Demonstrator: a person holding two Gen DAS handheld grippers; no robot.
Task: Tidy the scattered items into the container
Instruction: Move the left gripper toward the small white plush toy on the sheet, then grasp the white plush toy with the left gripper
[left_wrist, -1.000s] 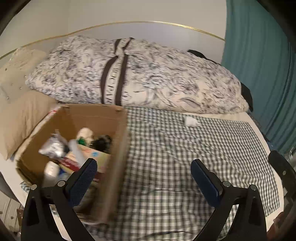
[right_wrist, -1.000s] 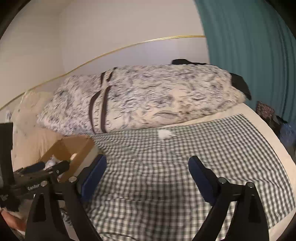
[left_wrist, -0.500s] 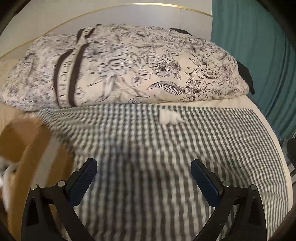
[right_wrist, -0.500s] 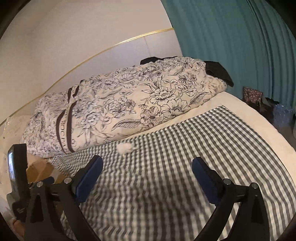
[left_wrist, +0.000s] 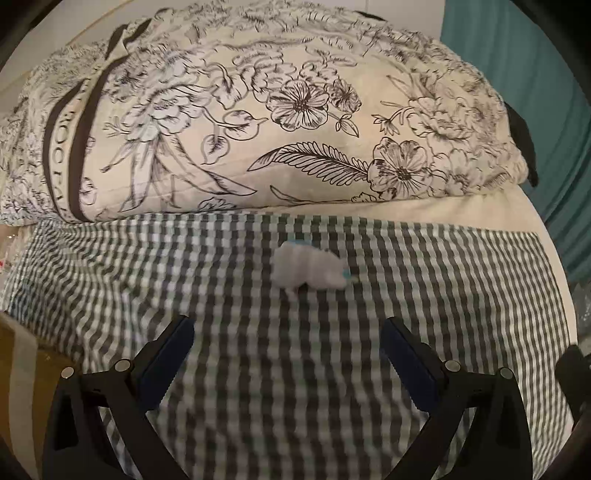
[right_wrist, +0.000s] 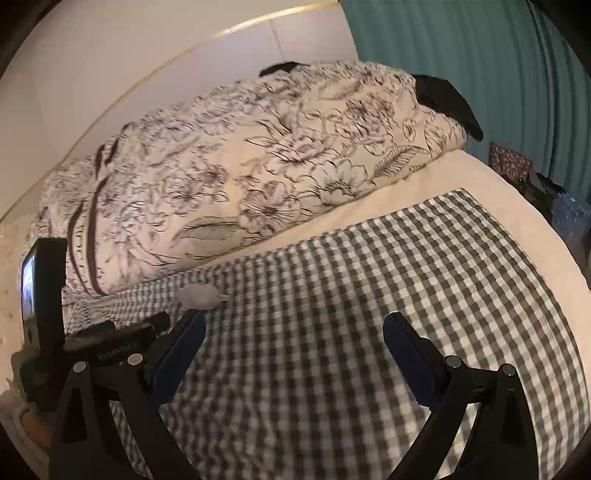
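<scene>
Reaching for the last stray item: a white wad (left_wrist: 309, 268) on the gingham cloth (left_wrist: 258, 369).
It lies just ahead of the empty, wide-open left hand-held gripper (left_wrist: 286, 354); next, straddle and close. The right hand-held gripper (right_wrist: 293, 350) is open too.

Bare checked cloth (left_wrist: 295, 369) lies between the wide-apart fingers of the left gripper (left_wrist: 286, 341) and the white wad (left_wrist: 310, 266). Just behind the wad, the rolled floral duvet (left_wrist: 258, 122) walls off the far side.

Small white wad (left_wrist: 309, 268) (blue edge showing), lying on checked cloth (left_wrist: 295, 369)
</scene>
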